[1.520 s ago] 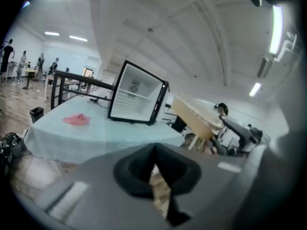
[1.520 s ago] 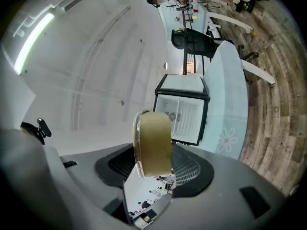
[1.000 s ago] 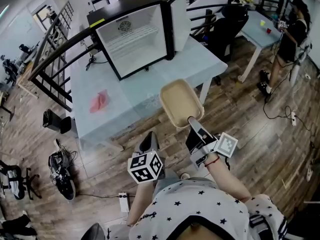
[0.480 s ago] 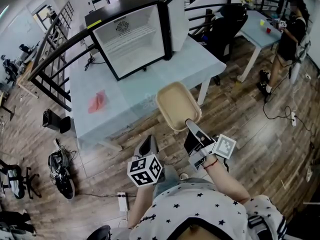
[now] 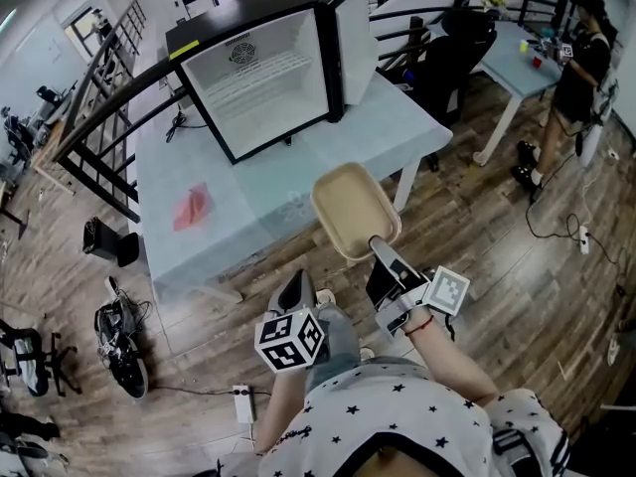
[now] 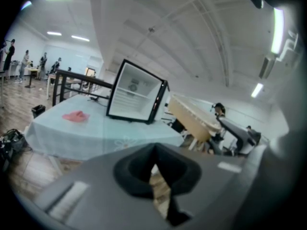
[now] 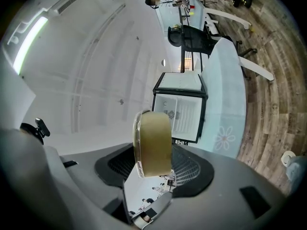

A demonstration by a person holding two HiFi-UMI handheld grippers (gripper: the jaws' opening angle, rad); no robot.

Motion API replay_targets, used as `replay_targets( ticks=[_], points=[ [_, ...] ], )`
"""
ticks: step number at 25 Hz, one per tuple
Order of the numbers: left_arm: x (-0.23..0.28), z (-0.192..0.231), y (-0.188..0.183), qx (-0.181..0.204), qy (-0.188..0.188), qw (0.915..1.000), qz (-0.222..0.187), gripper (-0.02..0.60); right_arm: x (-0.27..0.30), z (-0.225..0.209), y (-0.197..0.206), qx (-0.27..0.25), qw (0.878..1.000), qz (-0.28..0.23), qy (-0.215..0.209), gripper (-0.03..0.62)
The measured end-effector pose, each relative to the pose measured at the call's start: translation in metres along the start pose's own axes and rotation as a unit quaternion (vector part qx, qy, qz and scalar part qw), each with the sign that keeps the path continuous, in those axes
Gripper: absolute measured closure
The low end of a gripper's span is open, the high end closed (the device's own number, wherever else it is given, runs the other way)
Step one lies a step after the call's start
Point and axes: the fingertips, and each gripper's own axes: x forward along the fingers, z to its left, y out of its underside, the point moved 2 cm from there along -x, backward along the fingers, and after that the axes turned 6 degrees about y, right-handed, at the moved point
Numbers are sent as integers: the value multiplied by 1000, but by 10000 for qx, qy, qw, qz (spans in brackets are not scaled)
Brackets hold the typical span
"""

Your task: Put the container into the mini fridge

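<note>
The right claw point(image 5: 382, 249) is clenched on the near short rim of a beige, shallow, rounded-rectangle plastic container point(image 5: 356, 210). In the right gripper view the container's wall point(image 7: 153, 143) is pinched edge-on between the two jaws. The container hangs in the air over the near edge of the table, well apart from the black mini fridge with the white interior point(image 5: 260, 78). The fridge stands at the far side with its door swung open.

The left claw point(image 5: 295, 288) is held low near the person's body, its jaws drawn together on nothing.

The container looks empty, so it is probably light. Its wall seems thin but fairly stiff. Held by one end only, it could tip or twist at the pinch, and a smooth rim may slip. Taking hold at the middle of the short rim, as now, seems sound. A steady, level carry would suit it, going in long end first over the fridge's wire shelf.

The table point(image 5: 328, 157) wears a pale blue-green cloth with a faint flower print, and a pink crumpled rag point(image 5: 193, 205) lies at its left part. The floor point(image 5: 477, 227) is of dark wooden planks. A black railing point(image 5: 99, 117) runs behind the table. Beyond stand a black office chair point(image 5: 452, 53), a second table, and a person at the far right.
</note>
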Motion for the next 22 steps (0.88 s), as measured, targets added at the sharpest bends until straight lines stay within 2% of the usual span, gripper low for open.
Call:
replay_targets(
  ticks=[13,22],
  points=[
    [66,37,-33,-85,-7,10000,-4,575,73,-17,-37,-80,10000,44,-11,361],
    [112,73,-73,-114,-26,9999,-26,575,140,-24,-59,-43,10000,84,7,361]
  ],
)
